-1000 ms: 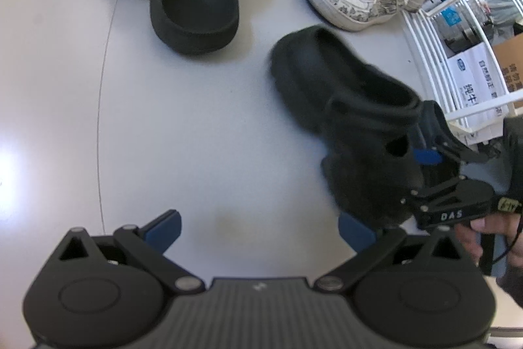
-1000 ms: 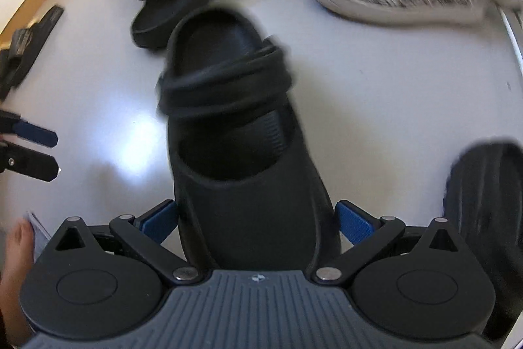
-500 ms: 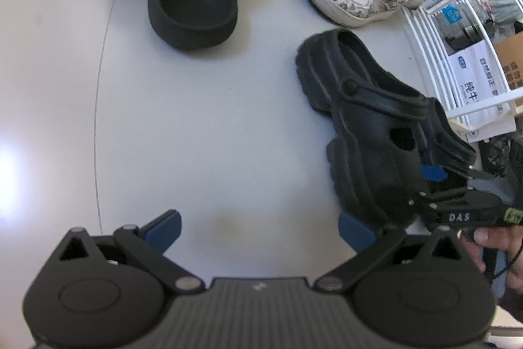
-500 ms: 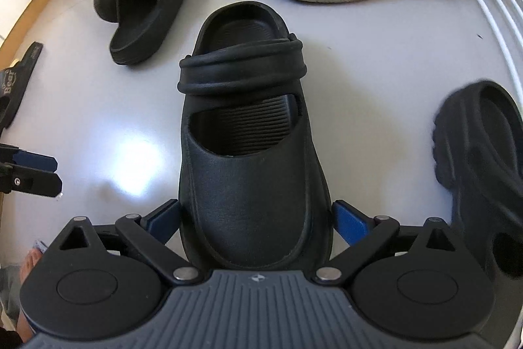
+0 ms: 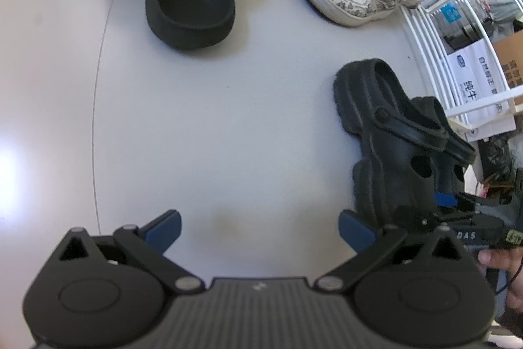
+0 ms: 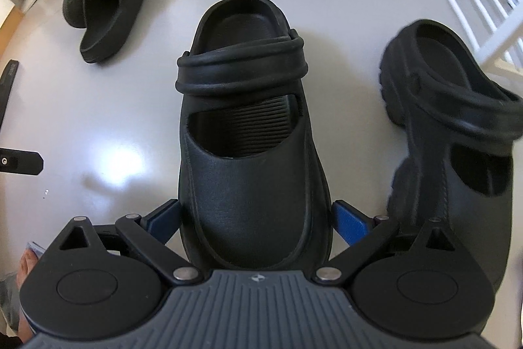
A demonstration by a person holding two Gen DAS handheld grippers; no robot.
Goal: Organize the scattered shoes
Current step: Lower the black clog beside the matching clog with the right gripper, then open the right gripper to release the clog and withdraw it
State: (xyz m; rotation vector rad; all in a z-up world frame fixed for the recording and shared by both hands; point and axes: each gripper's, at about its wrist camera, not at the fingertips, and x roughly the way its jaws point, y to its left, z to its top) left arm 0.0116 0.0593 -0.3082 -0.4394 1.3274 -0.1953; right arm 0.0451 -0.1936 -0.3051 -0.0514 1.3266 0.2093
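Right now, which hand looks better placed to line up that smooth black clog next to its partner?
The right. Its gripper already has its jaws around the toe of the smooth black clog, with the matching clog just beside it. The left gripper is open over bare gray floor, holding nothing.

Bright, even light; the glossy pale grey worktop (image 5: pixel 228 126) throws white glare at the left edge of the left wrist view and centre-left of the right one. Shadows are soft. Fisheye bending curves the edges, and the chunky black strapped clog (image 6: pixel 457 133) is motion-blurred
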